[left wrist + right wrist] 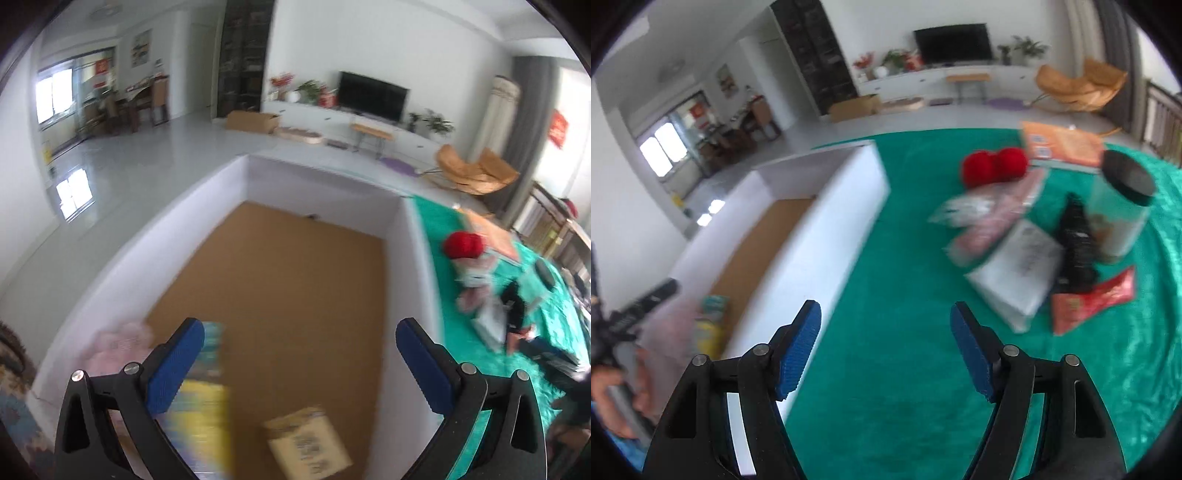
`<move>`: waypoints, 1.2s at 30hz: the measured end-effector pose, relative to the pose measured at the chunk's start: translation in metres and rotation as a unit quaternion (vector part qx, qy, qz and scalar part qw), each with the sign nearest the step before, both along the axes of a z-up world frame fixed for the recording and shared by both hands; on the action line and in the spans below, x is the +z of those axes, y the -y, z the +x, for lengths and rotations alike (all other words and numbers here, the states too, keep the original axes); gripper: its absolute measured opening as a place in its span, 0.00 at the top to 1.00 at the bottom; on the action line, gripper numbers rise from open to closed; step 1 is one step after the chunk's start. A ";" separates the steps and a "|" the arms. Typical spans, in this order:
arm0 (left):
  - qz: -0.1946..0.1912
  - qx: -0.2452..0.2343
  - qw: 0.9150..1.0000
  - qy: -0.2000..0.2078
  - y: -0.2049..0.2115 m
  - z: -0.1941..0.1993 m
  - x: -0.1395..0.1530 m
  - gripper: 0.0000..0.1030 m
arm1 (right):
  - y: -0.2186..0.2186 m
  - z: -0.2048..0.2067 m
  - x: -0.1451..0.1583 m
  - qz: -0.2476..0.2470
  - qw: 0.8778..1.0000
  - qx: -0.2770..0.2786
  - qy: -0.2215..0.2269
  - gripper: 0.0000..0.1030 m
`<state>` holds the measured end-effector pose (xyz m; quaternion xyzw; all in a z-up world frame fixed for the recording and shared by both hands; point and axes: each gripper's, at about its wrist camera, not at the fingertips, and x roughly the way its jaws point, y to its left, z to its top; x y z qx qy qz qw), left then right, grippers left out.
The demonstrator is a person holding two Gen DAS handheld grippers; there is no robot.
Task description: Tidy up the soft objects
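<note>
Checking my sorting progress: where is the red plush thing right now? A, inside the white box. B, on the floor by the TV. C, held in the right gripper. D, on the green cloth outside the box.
D: the red plush lies on the green cloth, outside the white box; the right gripper is open and empty.

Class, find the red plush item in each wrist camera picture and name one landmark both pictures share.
Left wrist view: the red plush item sits right of centre, on the green cloth, beyond the white box wall.
Right wrist view: it lies upper right of centre, at the far end of the pile.
Shared landmark: the black TV on the far wall.
</note>
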<state>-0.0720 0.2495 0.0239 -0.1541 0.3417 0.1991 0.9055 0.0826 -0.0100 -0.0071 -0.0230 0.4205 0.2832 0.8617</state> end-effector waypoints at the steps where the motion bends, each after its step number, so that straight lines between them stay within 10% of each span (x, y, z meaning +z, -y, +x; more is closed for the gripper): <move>1: -0.002 -0.021 1.000 0.008 0.015 0.006 0.002 0.00 | 0.014 0.002 -0.010 -0.023 0.999 -0.024 0.013 0.27; 11: -0.035 -0.251 0.966 -0.041 0.196 0.085 -0.023 0.00 | 0.145 0.013 -0.071 -0.104 0.975 -0.197 0.019 0.27; 23: 0.017 -0.229 0.963 -0.142 0.216 0.141 -0.114 0.00 | 0.159 0.033 -0.090 -0.112 0.966 -0.231 -0.001 0.19; 36: 0.039 -0.237 0.964 -0.114 0.212 0.143 -0.128 0.00 | 0.152 0.028 -0.091 -0.111 0.966 -0.234 0.002 0.15</move>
